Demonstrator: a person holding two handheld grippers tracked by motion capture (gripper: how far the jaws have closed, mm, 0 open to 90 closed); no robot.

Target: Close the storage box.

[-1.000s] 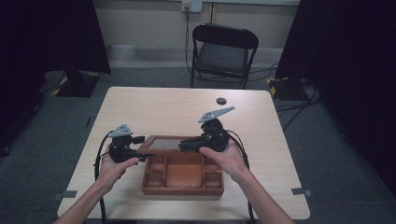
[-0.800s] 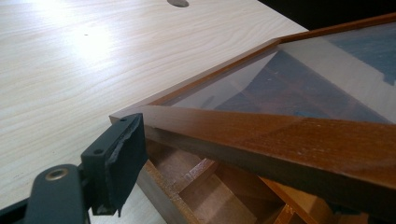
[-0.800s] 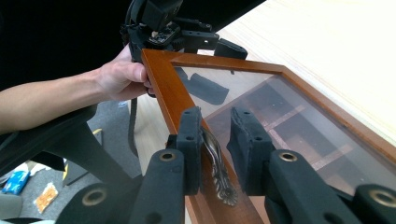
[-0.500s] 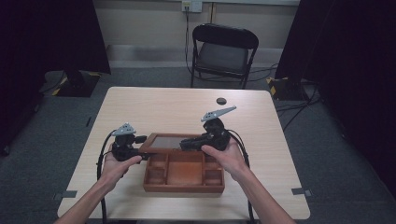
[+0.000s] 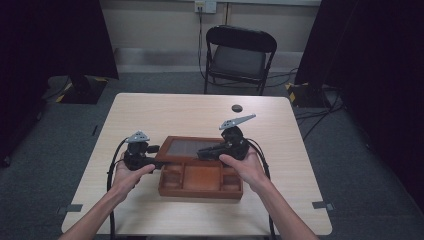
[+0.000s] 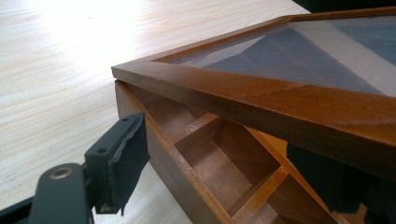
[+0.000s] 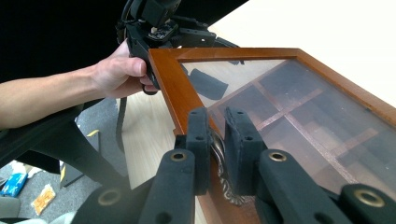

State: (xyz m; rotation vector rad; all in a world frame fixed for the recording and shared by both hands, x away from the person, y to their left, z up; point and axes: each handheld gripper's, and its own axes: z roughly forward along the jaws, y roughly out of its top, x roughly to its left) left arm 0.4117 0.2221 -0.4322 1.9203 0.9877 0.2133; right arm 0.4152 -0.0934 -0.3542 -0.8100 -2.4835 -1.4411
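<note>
A brown wooden box (image 5: pixel 200 186) with several compartments sits on the table. Its glass-paned lid (image 5: pixel 192 146) is hinged at the far side and tilted up a little. My right gripper (image 5: pixel 202 155) is shut on the small metal clasp (image 7: pixel 218 151) at the lid's front edge (image 7: pixel 173 88), holding it raised. My left gripper (image 5: pixel 159 159) stands open astride the box's left wall (image 6: pixel 163 154), one jaw outside and the other inside under the lid frame (image 6: pixel 280 98). The compartments (image 6: pixel 224 158) I can see hold nothing.
A small black round object (image 5: pixel 236 107) lies on the light wooden table (image 5: pixel 165 115) towards its far edge. A black folding chair (image 5: pixel 240 55) stands behind the table. Dark curtains hang on both sides, and cables run across the floor at the right.
The lid's front edge has risen a little with my right gripper. The box and both hands have shifted slightly away from the near edge.
</note>
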